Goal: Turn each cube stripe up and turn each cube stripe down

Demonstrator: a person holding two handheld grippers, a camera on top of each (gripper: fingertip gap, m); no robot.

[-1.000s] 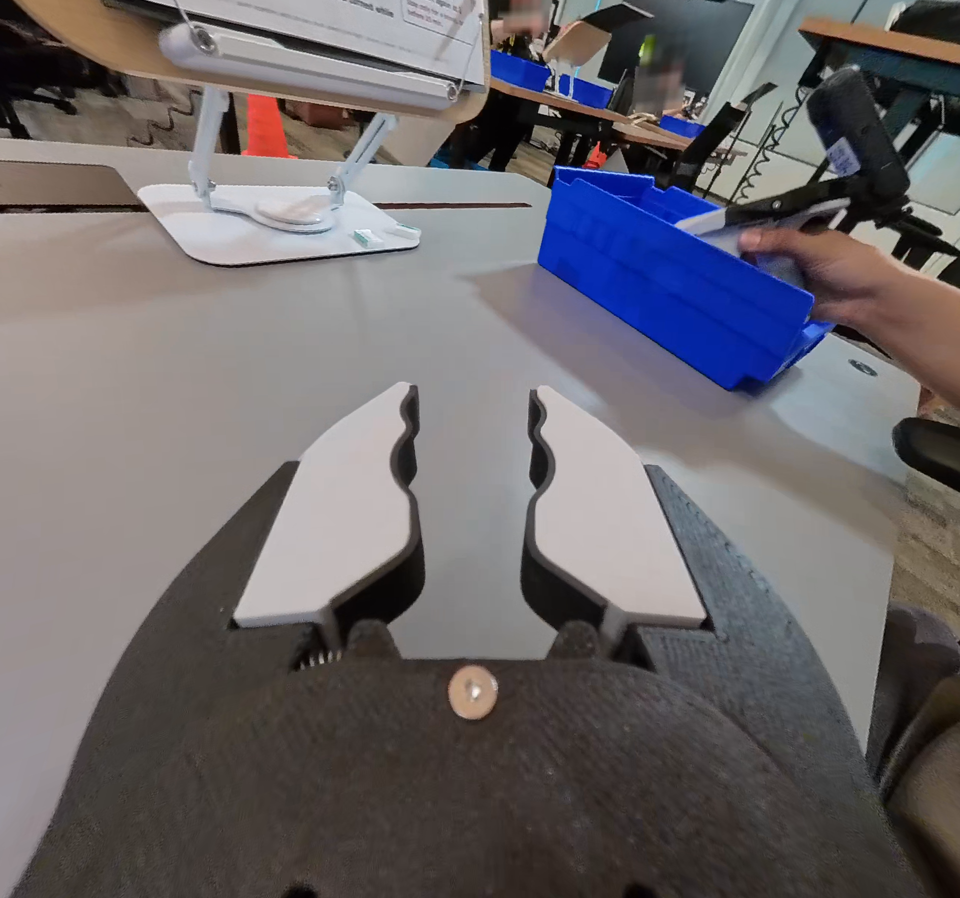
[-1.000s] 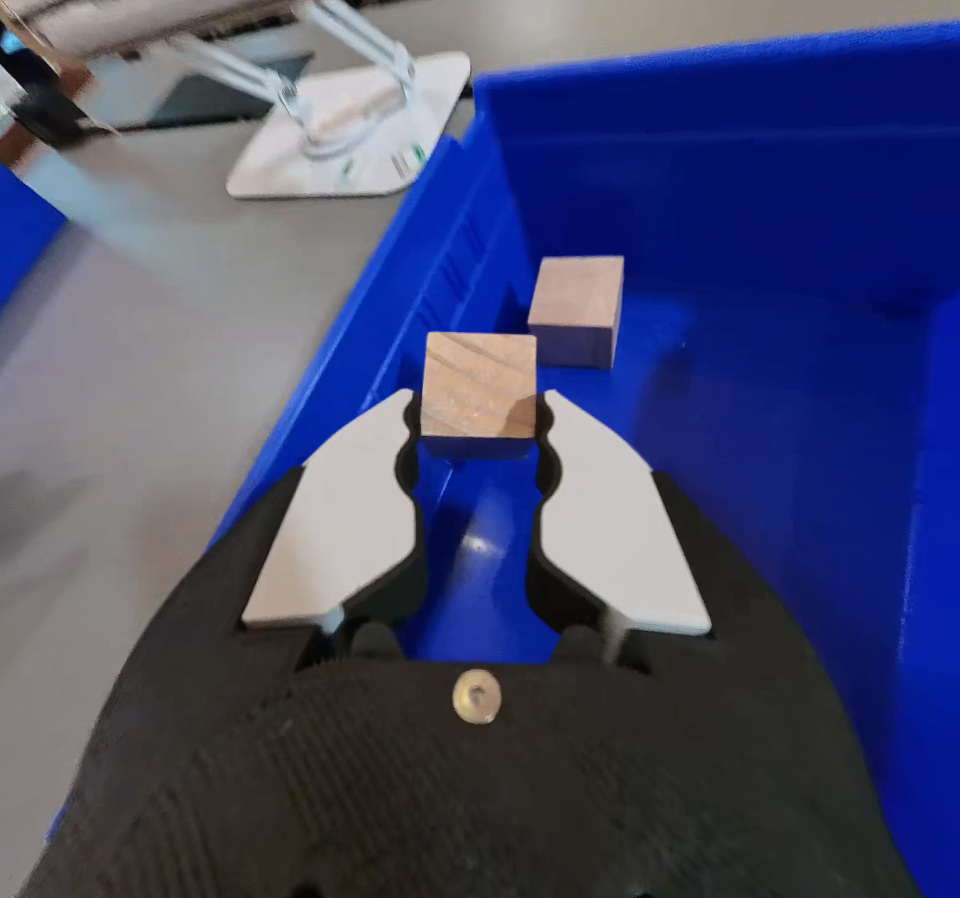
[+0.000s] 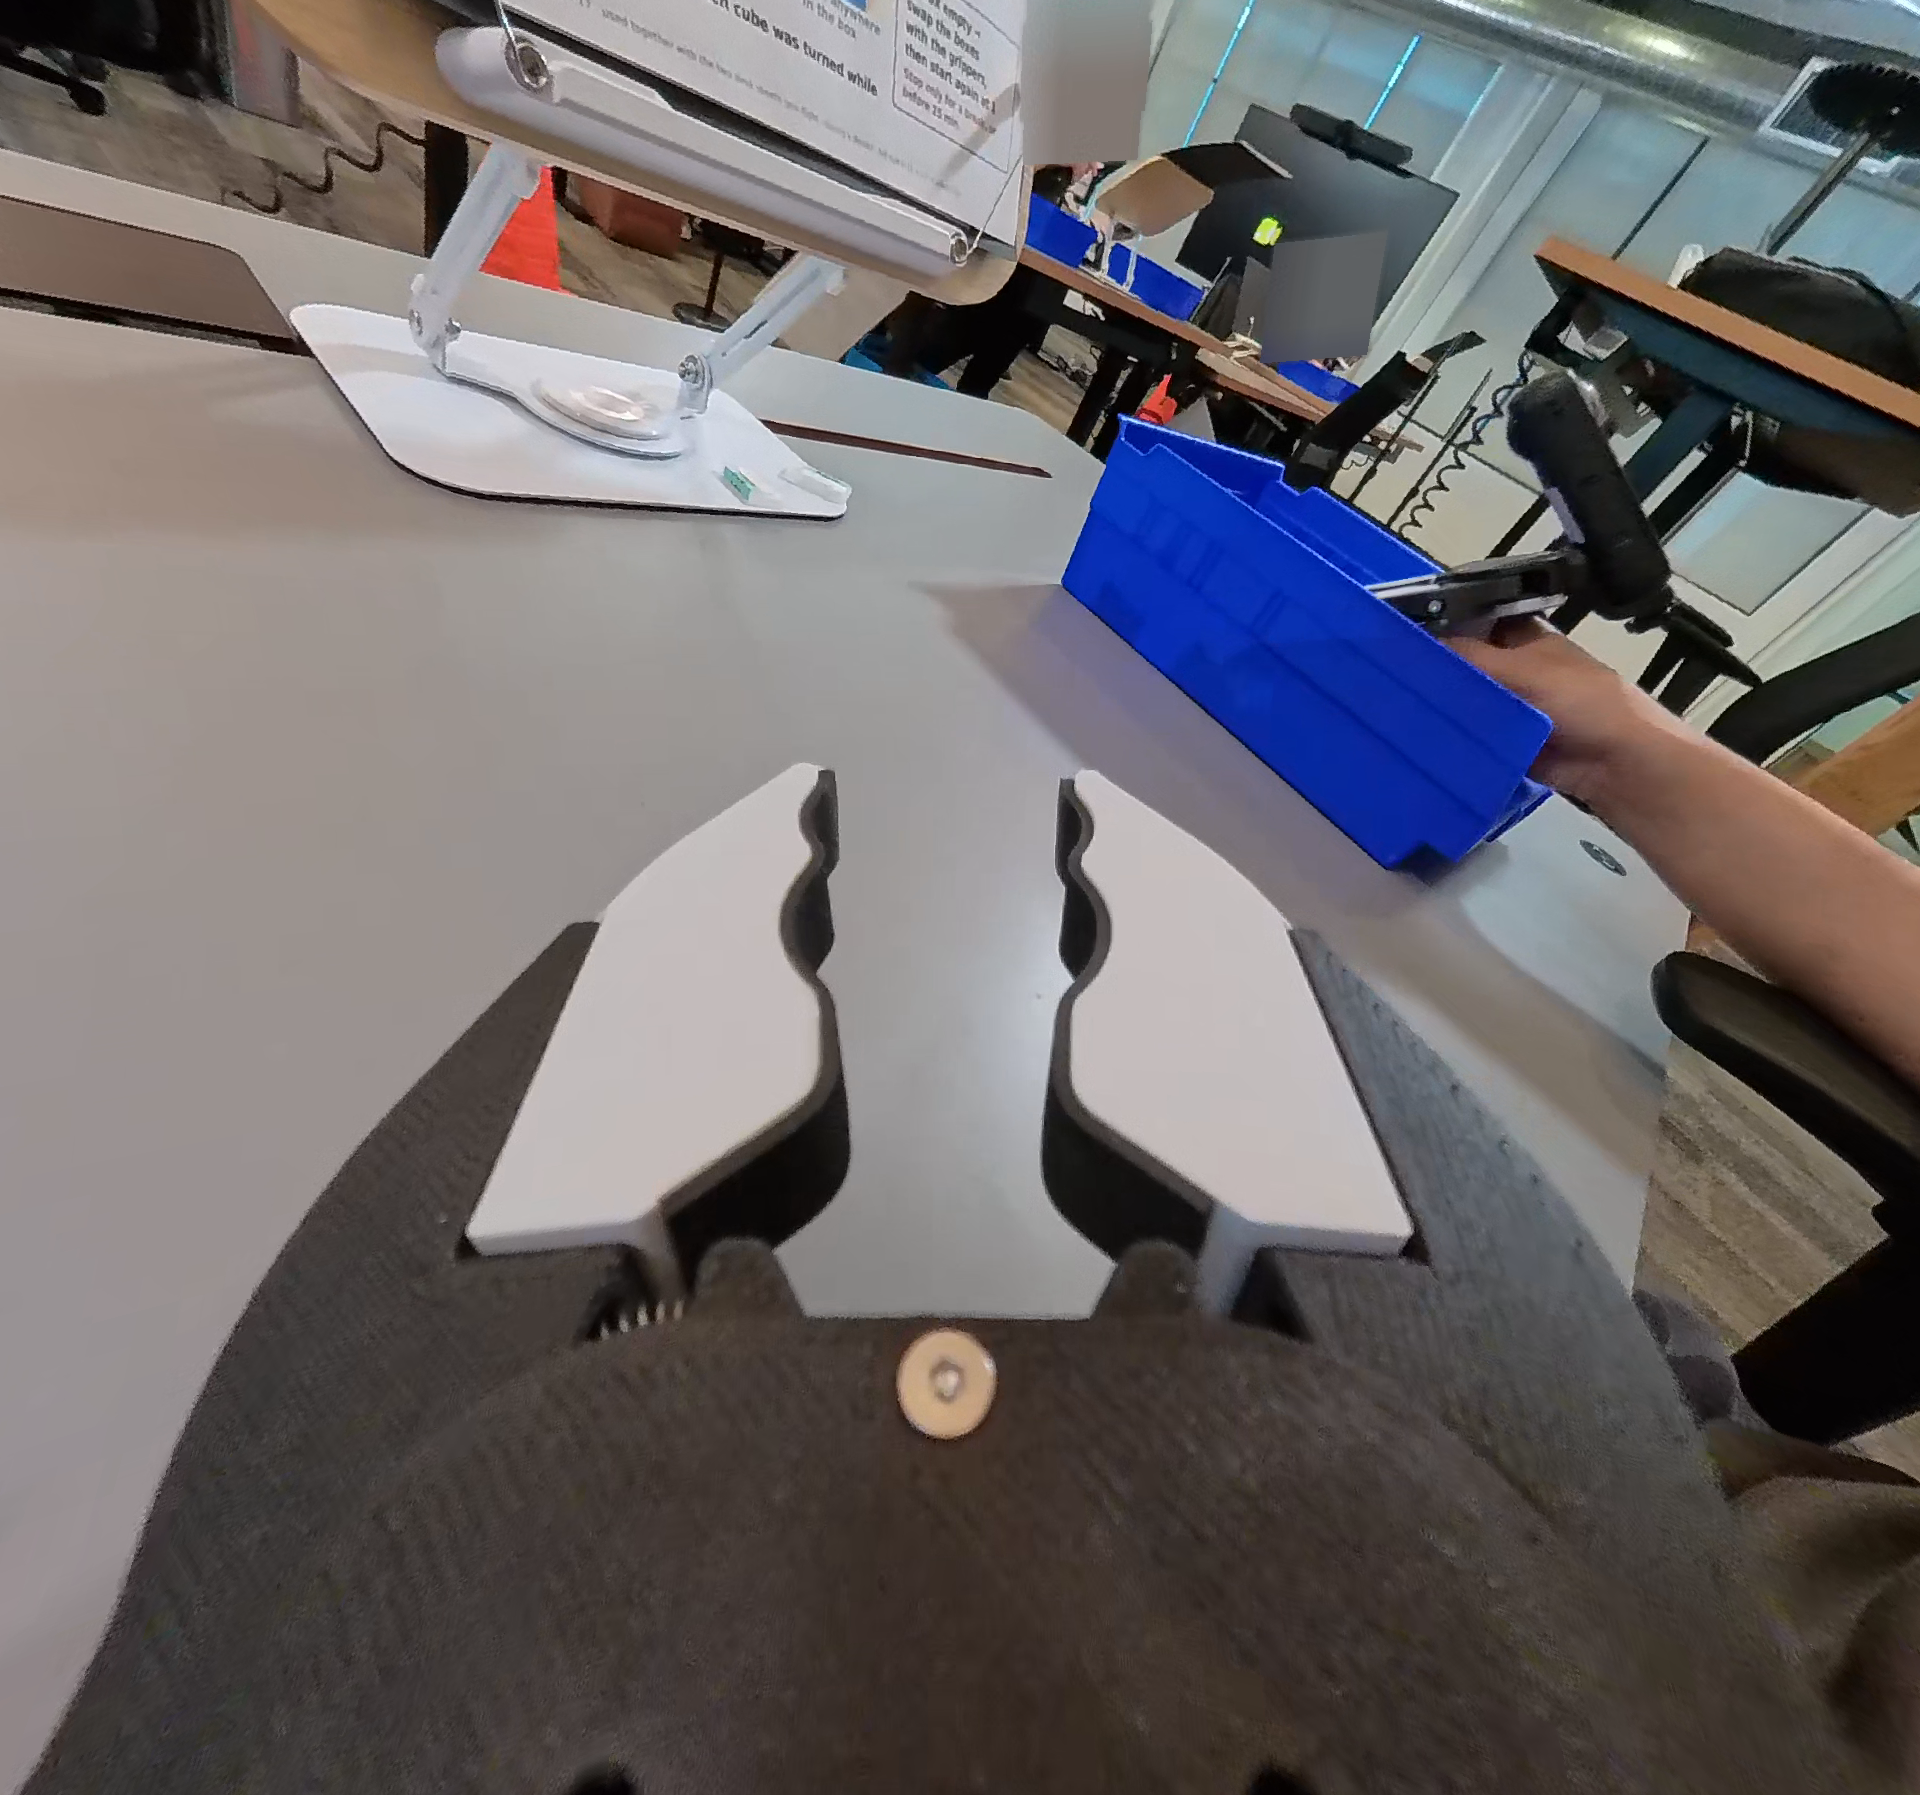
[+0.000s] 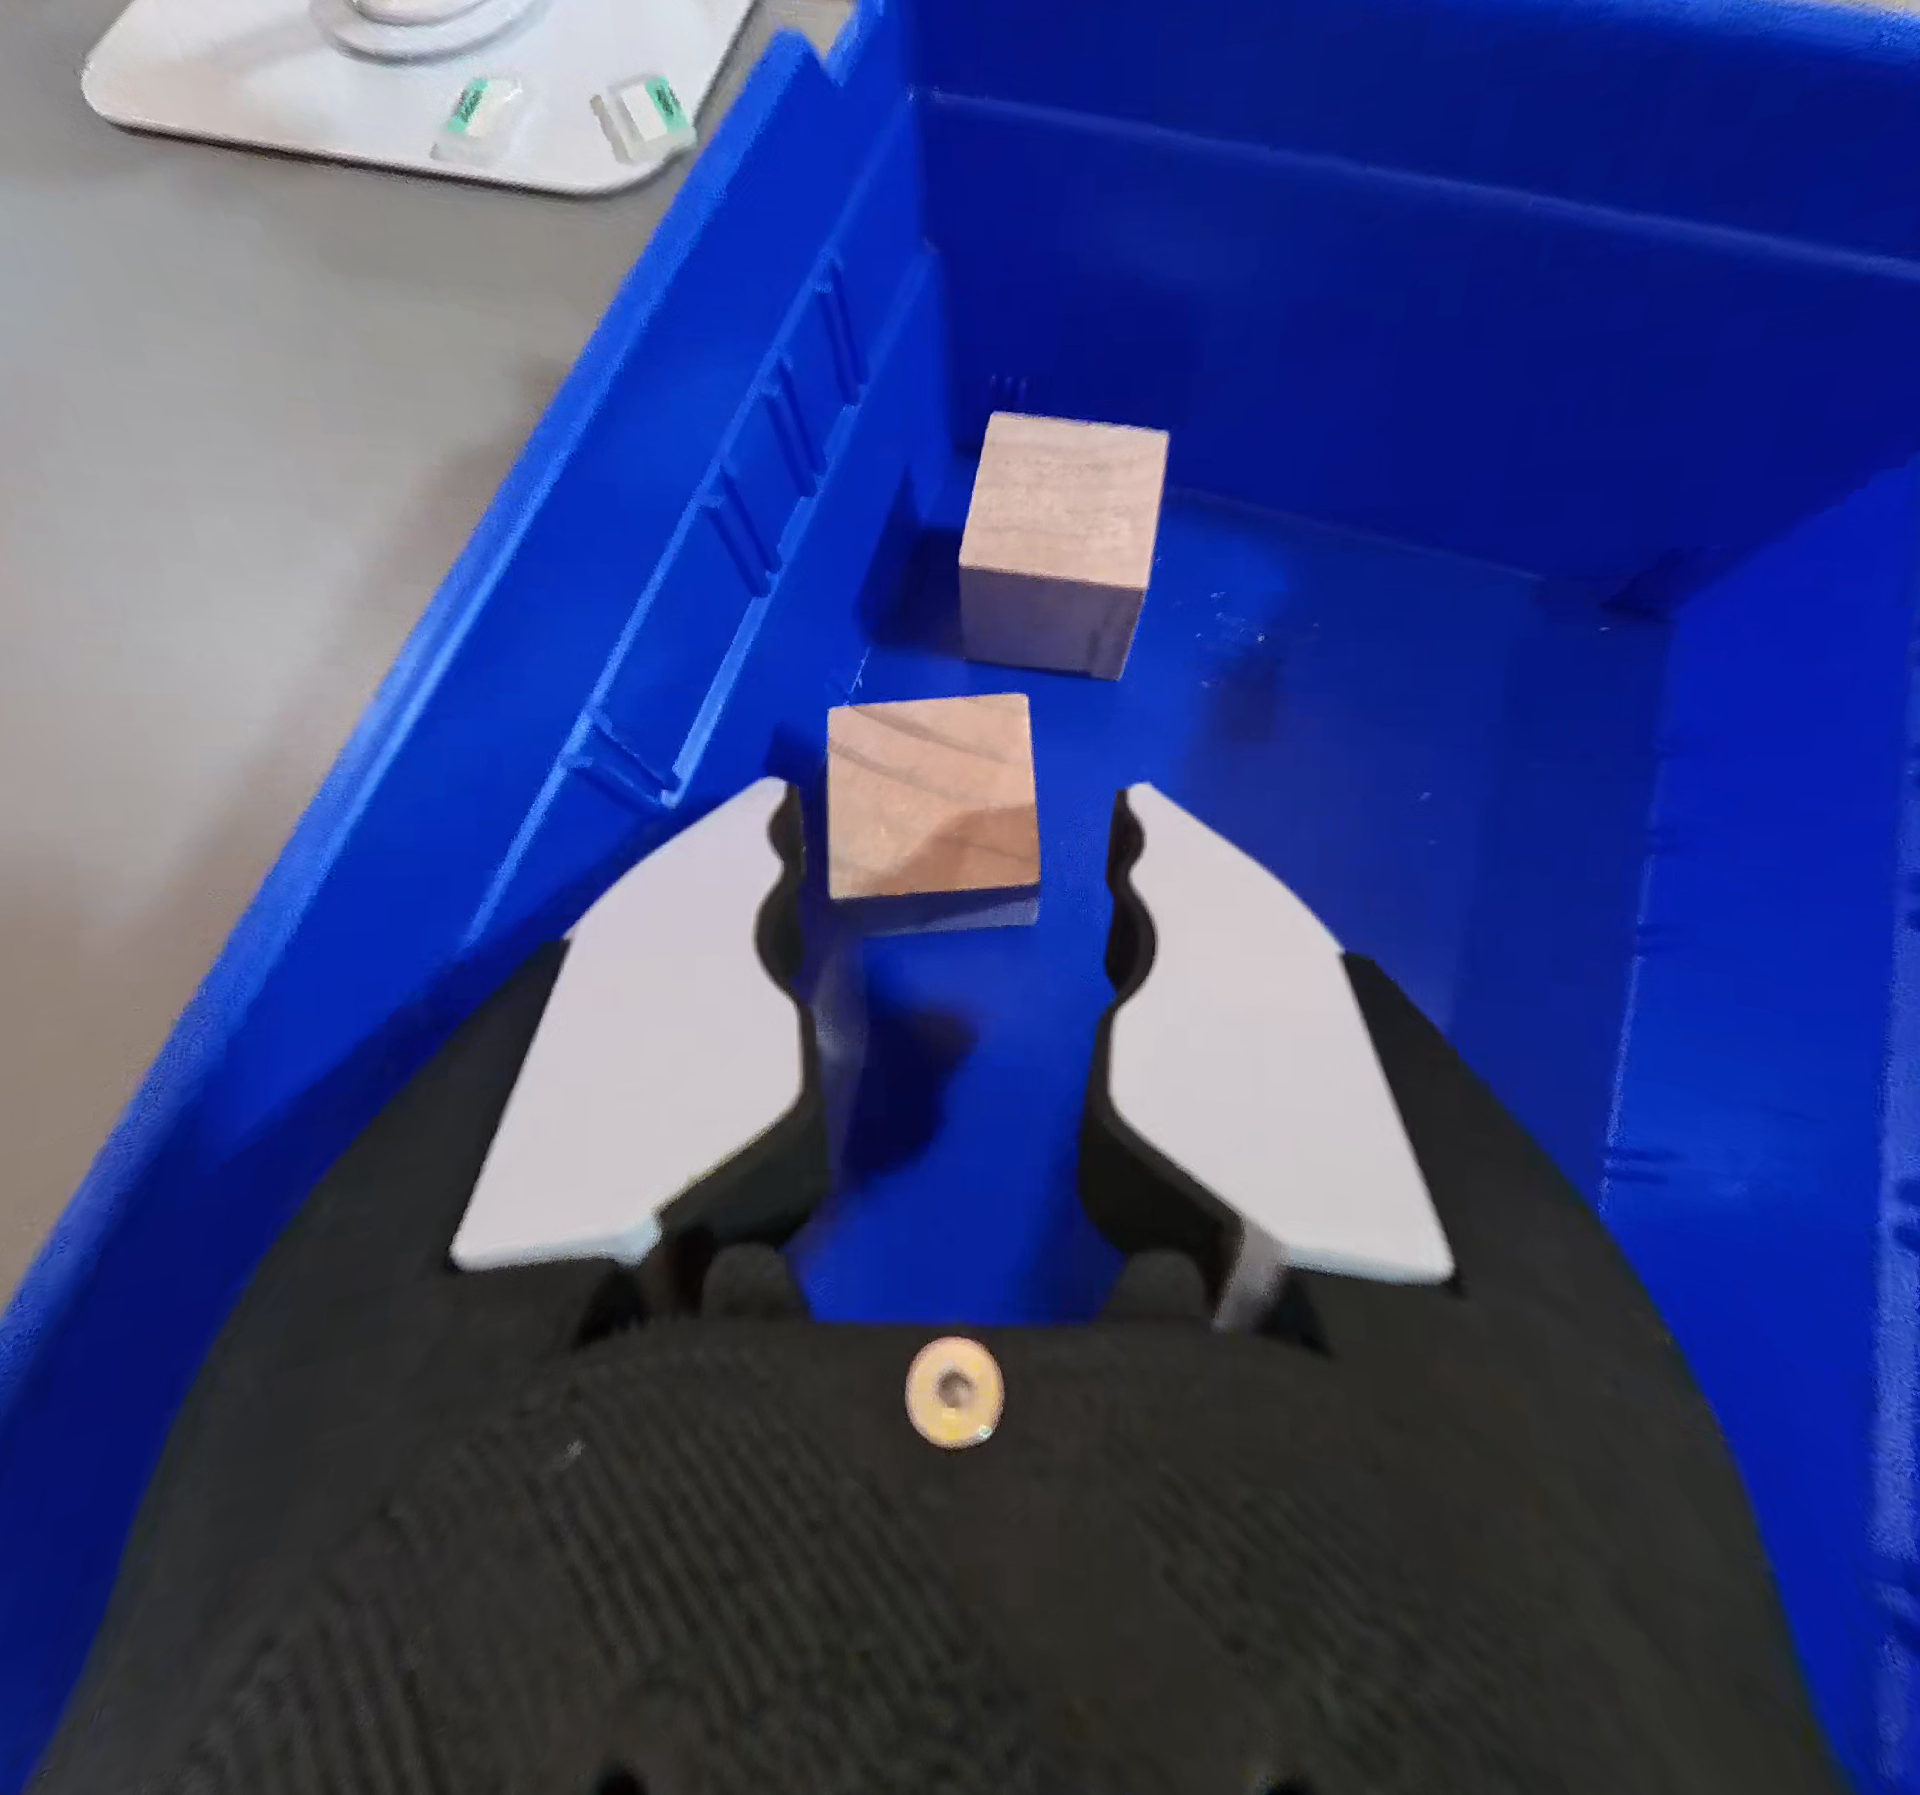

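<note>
The right gripper [image 4: 951, 800] reaches down into the blue bin [image 4: 1351, 218], jaws spread either side of the near wooden cube [image 4: 932, 800] without gripping it, a second cube [image 4: 1060, 540] just beyond at twelve o'clock, while the left gripper [image 3: 943, 789] hovers open over the grey table [image 3: 364, 706].
</note>
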